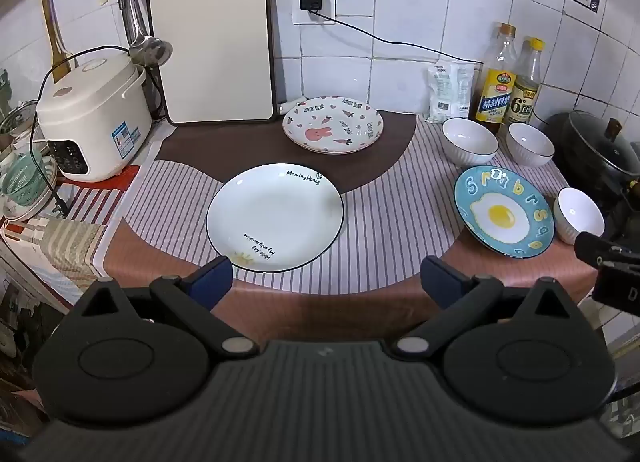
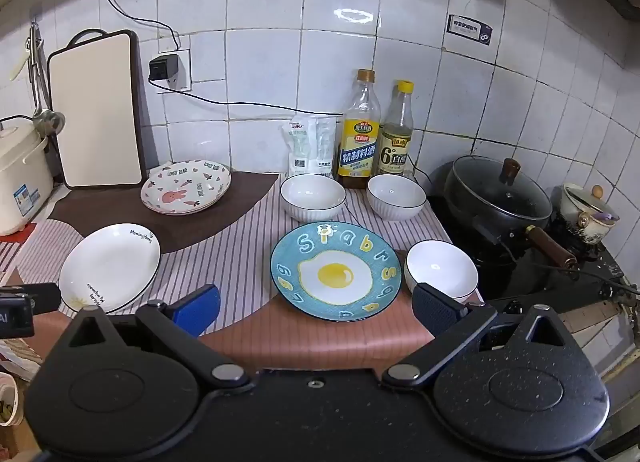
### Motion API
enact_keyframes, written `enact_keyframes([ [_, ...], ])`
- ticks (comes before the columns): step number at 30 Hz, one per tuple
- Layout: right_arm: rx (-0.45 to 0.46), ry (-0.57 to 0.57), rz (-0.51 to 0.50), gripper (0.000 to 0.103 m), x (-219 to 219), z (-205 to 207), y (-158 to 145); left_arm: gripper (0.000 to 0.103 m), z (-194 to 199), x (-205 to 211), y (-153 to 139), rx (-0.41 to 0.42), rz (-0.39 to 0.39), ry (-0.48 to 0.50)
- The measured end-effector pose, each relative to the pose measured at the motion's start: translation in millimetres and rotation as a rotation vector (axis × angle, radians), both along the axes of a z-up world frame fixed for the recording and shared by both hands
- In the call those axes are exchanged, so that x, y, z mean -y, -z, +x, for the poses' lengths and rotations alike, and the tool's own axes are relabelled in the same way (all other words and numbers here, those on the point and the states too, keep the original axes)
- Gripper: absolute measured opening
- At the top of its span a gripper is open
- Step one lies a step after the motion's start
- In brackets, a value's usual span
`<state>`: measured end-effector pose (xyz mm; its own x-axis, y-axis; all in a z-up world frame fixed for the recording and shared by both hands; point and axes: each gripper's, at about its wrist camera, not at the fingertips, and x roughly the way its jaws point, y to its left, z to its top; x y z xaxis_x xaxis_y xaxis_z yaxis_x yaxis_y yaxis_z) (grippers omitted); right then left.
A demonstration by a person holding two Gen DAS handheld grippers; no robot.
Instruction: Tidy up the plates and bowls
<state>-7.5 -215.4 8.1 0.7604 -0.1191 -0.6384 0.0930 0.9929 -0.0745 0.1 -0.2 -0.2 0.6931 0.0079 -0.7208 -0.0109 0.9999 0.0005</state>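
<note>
A white plate with black rim [image 1: 275, 216] [image 2: 110, 266] lies on the striped mat. A rabbit-print plate [image 1: 333, 124] [image 2: 186, 186] sits behind it. A blue fried-egg plate [image 1: 504, 216] [image 2: 335, 270] lies at the right, with three white bowls around it: two at the back [image 1: 470, 141] [image 1: 530, 143] [image 2: 313, 196] [image 2: 396, 197] and one to its right [image 1: 580, 215] [image 2: 442, 275]. My left gripper [image 1: 326, 280] is open and empty just in front of the white plate. My right gripper [image 2: 316, 308] is open and empty just in front of the blue plate.
A rice cooker [image 1: 94, 118] and a cutting board [image 1: 212, 42] stand at the back left. Two bottles [image 2: 360, 130] [image 2: 396, 134] and a bag [image 2: 312, 146] stand against the tiled wall. A lidded black pan [image 2: 500, 194] sits on the stove at the right.
</note>
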Motion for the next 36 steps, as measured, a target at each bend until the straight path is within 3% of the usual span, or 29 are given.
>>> enact_keyframes([
  [36, -0.01, -0.026, -0.03, 0.103, -7, 3, 4, 0.102, 3, -13, 10, 0.023, -0.021, -0.031],
])
